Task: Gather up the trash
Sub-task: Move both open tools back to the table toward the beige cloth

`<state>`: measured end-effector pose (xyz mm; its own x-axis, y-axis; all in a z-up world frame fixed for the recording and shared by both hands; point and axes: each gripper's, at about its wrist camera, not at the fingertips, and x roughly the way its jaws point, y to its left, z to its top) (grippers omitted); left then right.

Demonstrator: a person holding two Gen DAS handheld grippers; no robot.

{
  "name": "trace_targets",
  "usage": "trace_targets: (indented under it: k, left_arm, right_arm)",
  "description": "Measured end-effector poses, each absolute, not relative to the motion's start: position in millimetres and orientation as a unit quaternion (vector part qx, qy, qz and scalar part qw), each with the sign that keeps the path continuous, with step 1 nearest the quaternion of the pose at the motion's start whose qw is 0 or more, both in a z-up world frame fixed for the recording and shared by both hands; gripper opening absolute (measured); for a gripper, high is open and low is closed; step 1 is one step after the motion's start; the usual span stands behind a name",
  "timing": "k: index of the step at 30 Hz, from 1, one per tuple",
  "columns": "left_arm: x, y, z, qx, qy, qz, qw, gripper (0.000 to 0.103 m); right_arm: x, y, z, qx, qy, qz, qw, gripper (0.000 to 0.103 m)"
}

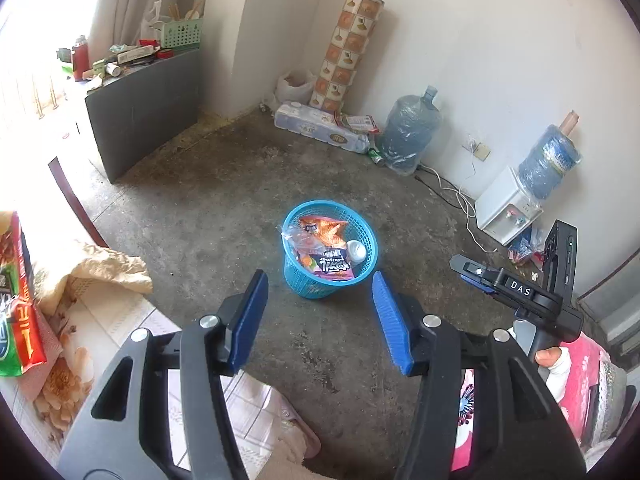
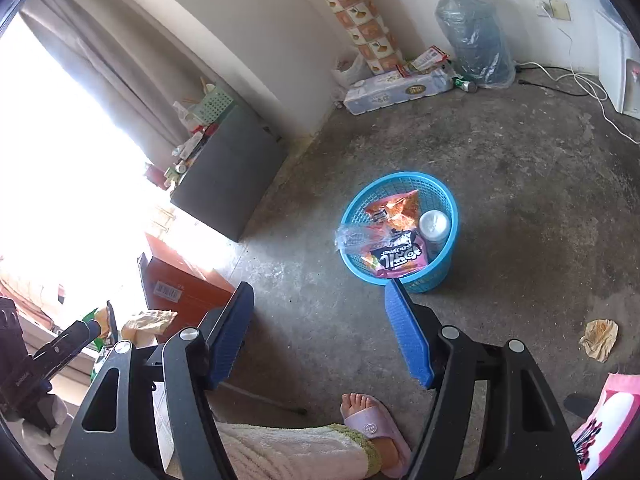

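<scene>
A round blue plastic mesh basket (image 1: 330, 249) is seen standing on the stained grey concrete floor (image 1: 224, 200), ahead of and below both grippers. In the left wrist view it is framed just above the gap between the blue ribbed pads of the left gripper (image 1: 320, 312), whose jaws are held moderately wide with nothing between them. In the right wrist view the basket (image 2: 400, 228) is placed just above the right-hand pad of the right gripper (image 2: 320, 332), whose jaws are likewise spread wide and empty.

The basket is filled with trash: an orange crinkled snack bag (image 1: 324, 230), a clear plastic wrapper (image 2: 354, 238), a white rounded bottle (image 2: 434, 226) and a pink and black snack packet (image 2: 396, 258) printed with large white characters, which cannot be read with confidence.

The letters "DAS" are printed in white on the black body of the right gripper (image 1: 472, 270), seen at the right of the left wrist view. A red and green packet (image 1: 16, 304) with large lettering is cut off at the left edge there.

Only the right wrist view shows a crumpled tan paper scrap (image 2: 599, 338) lying on the floor well to the right of the basket, a foot in a pale pink slide sandal (image 2: 376, 428), and a red cardboard box (image 2: 180, 292). Only the left wrist view shows a white desktop water dispenser (image 1: 508, 210) carrying a blue bottle.
</scene>
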<state>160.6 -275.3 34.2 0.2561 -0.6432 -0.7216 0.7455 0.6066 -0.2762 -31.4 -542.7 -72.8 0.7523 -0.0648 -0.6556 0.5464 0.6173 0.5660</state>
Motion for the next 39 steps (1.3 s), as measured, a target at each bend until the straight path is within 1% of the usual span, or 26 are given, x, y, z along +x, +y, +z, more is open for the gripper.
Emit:
trace_targets:
  k: [6, 10, 16, 23, 26, 28, 32, 39]
  left_arm:
    - [154, -168, 52, -0.004, 0.391, -0.381, 0.838, 0.055]
    - [155, -102, 49, -0.048, 0.388, -0.334, 0.858, 0.056]
    - [151, -27, 38, -0.086, 0.372, -0.257, 0.887, 0.056]
    - [164, 12, 8, -0.094, 0.377, -0.189, 0.902, 0.057]
    - [168, 19, -7, -0.065, 0.386, -0.155, 0.907, 0.063]
    - [172, 22, -18, -0.054, 0.398, -0.135, 0.906, 0.064]
    - [181, 34, -38, -0.064, 0.427, -0.111, 0.895, 0.066]
    - [189, 44, -55, -0.068, 0.443, -0.095, 0.889, 0.068]
  right_arm:
    - [-7, -480, -34, 0.363, 0.309, -0.104, 0.873, 0.067]
    - [16, -434, -17, 0.335, 0.325, -0.056, 0.883, 0.067]
    - [58, -374, -6, 0.317, 0.357, 0.016, 0.879, 0.069]
    - [126, -311, -8, 0.27, 0.394, 0.053, 0.877, 0.072]
    - [159, -293, -12, 0.246, 0.402, 0.042, 0.881, 0.072]
    - [181, -285, -15, 0.234, 0.408, 0.03, 0.882, 0.072]
    - [221, -274, -22, 0.218, 0.417, 0.011, 0.882, 0.072]
    - [270, -266, -46, 0.204, 0.446, -0.014, 0.871, 0.072]
